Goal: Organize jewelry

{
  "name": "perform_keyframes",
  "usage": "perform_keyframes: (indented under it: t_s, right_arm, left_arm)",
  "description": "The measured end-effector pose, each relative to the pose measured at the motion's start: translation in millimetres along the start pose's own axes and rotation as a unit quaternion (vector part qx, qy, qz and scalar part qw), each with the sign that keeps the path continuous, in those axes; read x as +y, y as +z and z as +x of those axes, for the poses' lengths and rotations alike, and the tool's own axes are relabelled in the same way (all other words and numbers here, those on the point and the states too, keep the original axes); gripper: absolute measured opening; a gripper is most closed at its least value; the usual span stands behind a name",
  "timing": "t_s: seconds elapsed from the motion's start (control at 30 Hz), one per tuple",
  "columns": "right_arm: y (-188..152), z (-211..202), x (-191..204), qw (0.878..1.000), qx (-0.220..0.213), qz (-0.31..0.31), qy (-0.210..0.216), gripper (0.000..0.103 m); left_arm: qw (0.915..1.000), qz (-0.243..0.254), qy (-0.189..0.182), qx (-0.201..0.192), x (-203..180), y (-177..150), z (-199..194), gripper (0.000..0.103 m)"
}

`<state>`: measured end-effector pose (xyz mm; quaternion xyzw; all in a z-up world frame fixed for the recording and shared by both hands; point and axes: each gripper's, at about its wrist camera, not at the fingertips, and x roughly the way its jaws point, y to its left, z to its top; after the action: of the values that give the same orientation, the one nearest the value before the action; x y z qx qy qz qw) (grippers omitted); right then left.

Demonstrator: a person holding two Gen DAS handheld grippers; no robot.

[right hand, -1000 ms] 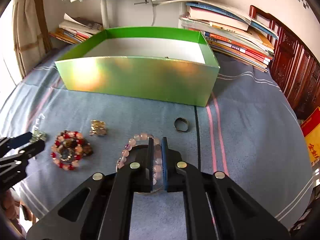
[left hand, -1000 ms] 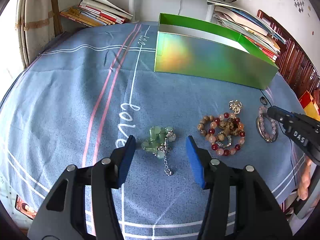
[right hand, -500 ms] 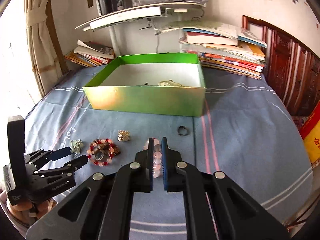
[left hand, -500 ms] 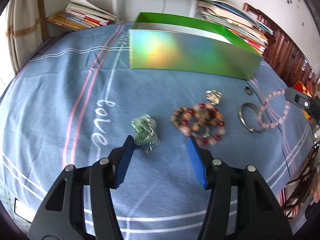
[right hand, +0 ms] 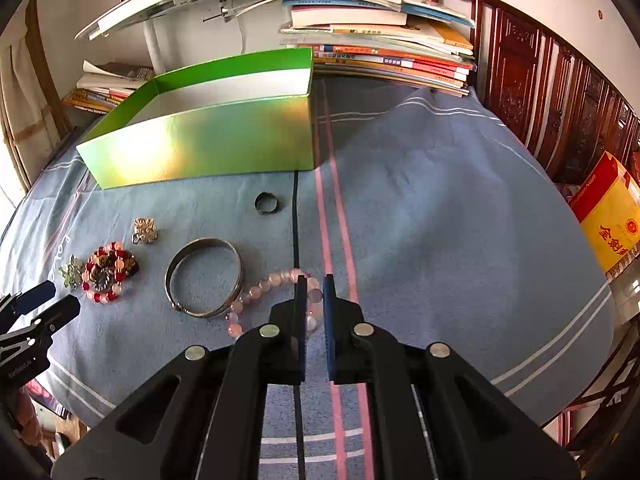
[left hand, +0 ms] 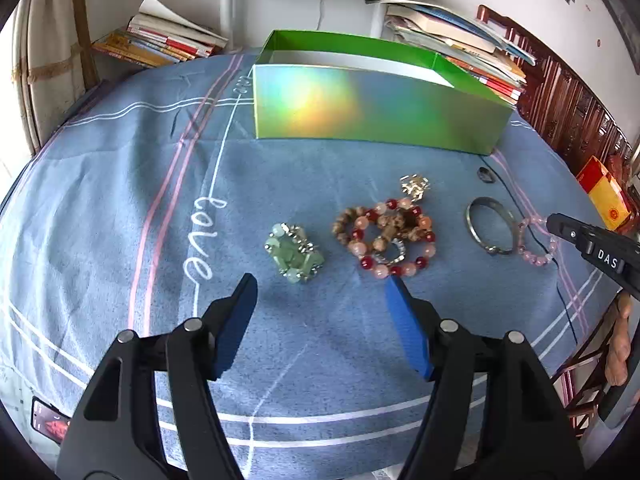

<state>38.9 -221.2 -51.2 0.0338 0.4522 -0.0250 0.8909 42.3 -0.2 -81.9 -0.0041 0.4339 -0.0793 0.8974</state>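
Note:
My right gripper (right hand: 313, 280) is shut on a pink bead bracelet (right hand: 264, 285), which hangs beside a silver bangle (right hand: 205, 276) lying on the blue cloth. My left gripper (left hand: 320, 284) is open and empty, just short of a green stone bracelet (left hand: 294, 252). Right of that lies a pile of red and brown bead bracelets (left hand: 386, 236), with a small gold piece (left hand: 415, 186) and a dark ring (left hand: 485, 175) beyond. The green open box (left hand: 372, 108) stands at the back. The right gripper (left hand: 560, 226) with the pink bracelet (left hand: 536, 240) shows at the right of the left wrist view.
Stacks of books (right hand: 384, 52) lie behind the box on the right and more books (left hand: 160, 42) at the back left. A white stand pole (left hand: 226, 4) rises behind the table. A yellow-red packet (right hand: 612, 216) sits off the table's right edge.
My right gripper has carried the pink bracelet off the silver bangle, to the right. My left gripper has drawn back from the green bracelet, still open.

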Motion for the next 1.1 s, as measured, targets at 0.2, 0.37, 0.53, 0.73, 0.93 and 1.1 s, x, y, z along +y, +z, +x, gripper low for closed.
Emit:
perform_keyframes:
  t_s: [0.2, 0.37, 0.53, 0.73, 0.93, 1.1]
  right_arm:
    - [-2.4, 7.2, 4.1, 1.000, 0.009, -0.005, -0.003, 0.029]
    - [-5.3, 13.0, 7.3, 1.000, 0.015, -0.010, -0.009, 0.034]
    - [-6.2, 11.6, 10.1, 1.000, 0.012, -0.018, -0.004, 0.014]
    - [-6.7, 10.7, 9.4, 1.000, 0.012, -0.019, -0.002, 0.011]
    - [-7.4, 9.9, 6.0, 1.000, 0.011, -0.019, -0.004, 0.011]
    - [-8.7, 9.5, 6.6, 1.000, 0.008, -0.019, -0.006, 0.011]
  left_arm:
    - [1.0000, -0.001, 0.001, 0.007, 0.4, -2.8, 2.9, 0.072]
    - [1.0000, 0.000, 0.000, 0.007, 0.7, -2.7, 3.8, 0.074]
    - [1.0000, -0.002, 0.000, 0.007, 0.7, -2.7, 4.1, 0.075]
    - [0.9994, -0.029, 0.005, -0.016, 17.8, 1.5, -4.4, 0.080]
    - [0.9984, -0.052, 0.020, -0.007, 37.0, 2.6, 0.7, 0.082]
    - [0.9989, -0.045, 0.012, -0.010, 28.5, 7.4, 4.5, 0.083]
